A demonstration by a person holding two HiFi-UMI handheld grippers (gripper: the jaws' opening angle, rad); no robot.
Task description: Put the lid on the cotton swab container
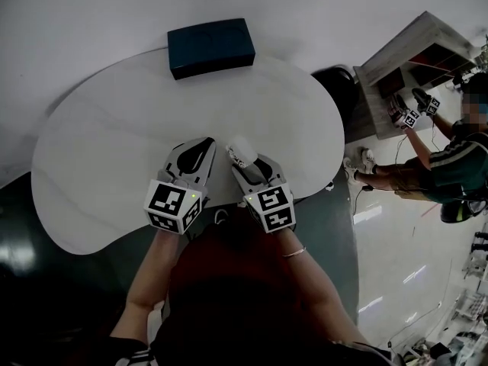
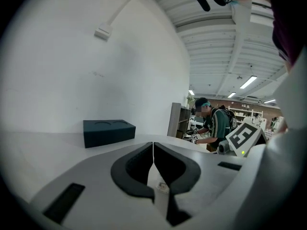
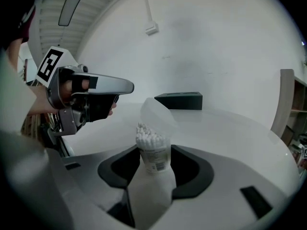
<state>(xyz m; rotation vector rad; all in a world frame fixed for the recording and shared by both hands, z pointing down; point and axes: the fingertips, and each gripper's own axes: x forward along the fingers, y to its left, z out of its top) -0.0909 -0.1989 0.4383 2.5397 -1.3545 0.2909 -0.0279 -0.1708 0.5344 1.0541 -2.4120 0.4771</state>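
Note:
A small clear cotton swab container point(image 3: 153, 150), full of white swabs, stands upright between the jaws of my right gripper point(image 3: 154, 166), which is shut on it. Its translucent lid point(image 3: 157, 113) leans tilted over the swab tips, not flat on the rim. In the head view the container point(image 1: 239, 148) sticks out past the right gripper point(image 1: 244, 161) near the table's front edge. My left gripper point(image 1: 200, 151) hovers just to the left of it, a short gap away. Its jaws point(image 2: 153, 150) are shut together with nothing between them.
A dark blue box point(image 1: 211, 46) with two round recesses sits at the back of the white kidney-shaped table point(image 1: 99, 143). Off the table's right side a person point(image 1: 450, 166) works at a shelf unit point(image 1: 415, 59). A white wall rises behind the table.

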